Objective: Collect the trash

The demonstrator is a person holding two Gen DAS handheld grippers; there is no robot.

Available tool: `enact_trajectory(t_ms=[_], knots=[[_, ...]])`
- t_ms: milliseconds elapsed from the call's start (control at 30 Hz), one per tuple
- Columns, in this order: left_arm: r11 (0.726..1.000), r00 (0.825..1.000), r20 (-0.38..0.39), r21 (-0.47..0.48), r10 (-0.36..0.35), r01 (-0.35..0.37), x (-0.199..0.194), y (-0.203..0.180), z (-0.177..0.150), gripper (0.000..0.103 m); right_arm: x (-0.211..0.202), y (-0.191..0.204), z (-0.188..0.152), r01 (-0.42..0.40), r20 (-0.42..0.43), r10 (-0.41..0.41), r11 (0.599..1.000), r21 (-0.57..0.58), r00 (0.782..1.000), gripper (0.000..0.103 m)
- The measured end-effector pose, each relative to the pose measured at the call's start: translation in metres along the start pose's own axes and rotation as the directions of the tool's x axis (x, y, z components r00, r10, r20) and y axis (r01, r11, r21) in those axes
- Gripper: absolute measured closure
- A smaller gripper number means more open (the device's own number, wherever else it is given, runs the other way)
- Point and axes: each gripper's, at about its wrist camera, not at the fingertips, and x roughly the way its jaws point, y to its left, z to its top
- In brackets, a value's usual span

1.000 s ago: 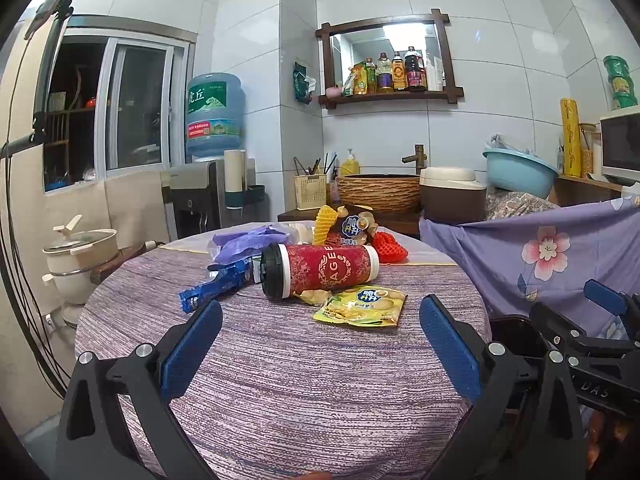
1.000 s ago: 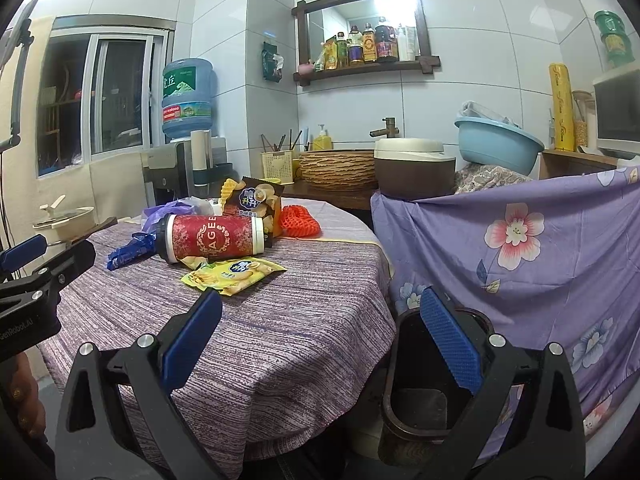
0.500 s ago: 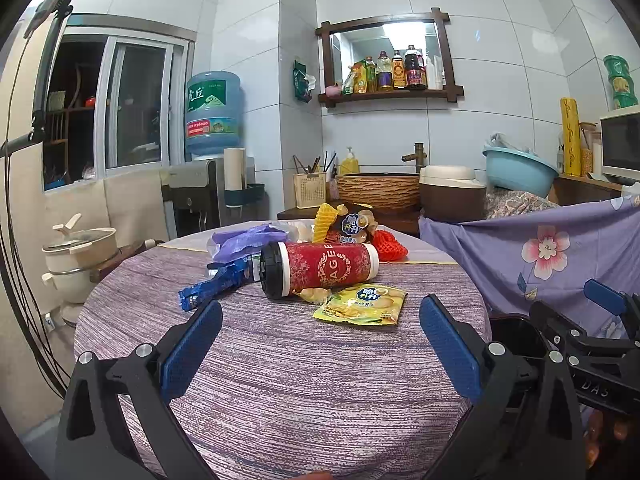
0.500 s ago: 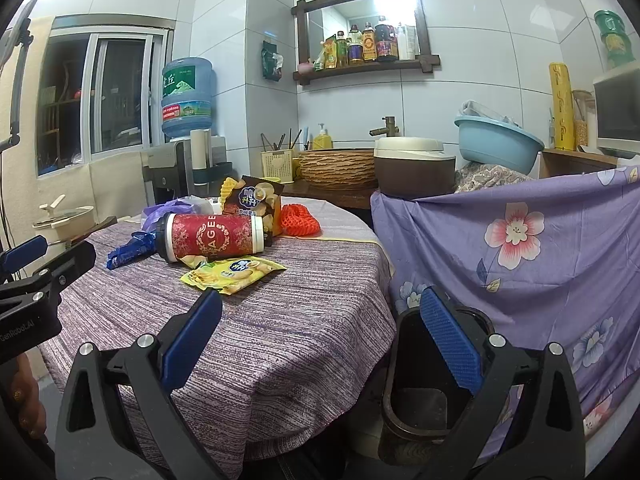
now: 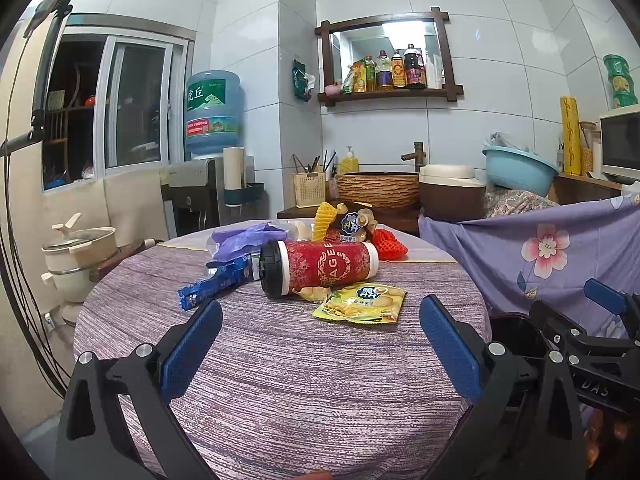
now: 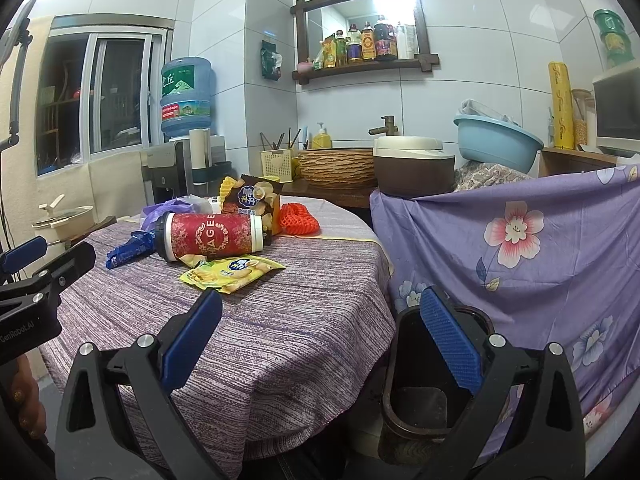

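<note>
A pile of trash lies on the round purple-clothed table (image 5: 280, 380): a red canister (image 5: 320, 266) on its side, a yellow snack bag (image 5: 360, 304), a blue wrapper (image 5: 212, 286), a purple plastic bag (image 5: 244, 238), an orange net (image 5: 388, 242) and a dark snack bag (image 6: 256, 200). A dark brown trash bin (image 6: 416, 404) stands on the floor right of the table. My left gripper (image 5: 320, 348) is open and empty over the table's near side. My right gripper (image 6: 320, 340) is open and empty, between the table edge and the bin.
A purple floral cloth (image 6: 540, 248) hangs right of the bin. Behind the table are a counter with a woven basin (image 5: 378, 190), a brown cooker (image 5: 450, 192), a water dispenser (image 5: 212, 120) and a pot (image 5: 78, 248) at left.
</note>
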Motion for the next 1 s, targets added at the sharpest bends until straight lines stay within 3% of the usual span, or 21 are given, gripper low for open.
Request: enact_trajectory(t_ms=[1000], knots=[[1.0,0.999,-0.047,-0.004,-0.008,0.008,0.01,0.001,-0.012,0.005,0.012,0.001,-0.01,-0.007,-0.037,0.007,1.0,-0.007,0.999,0.005]])
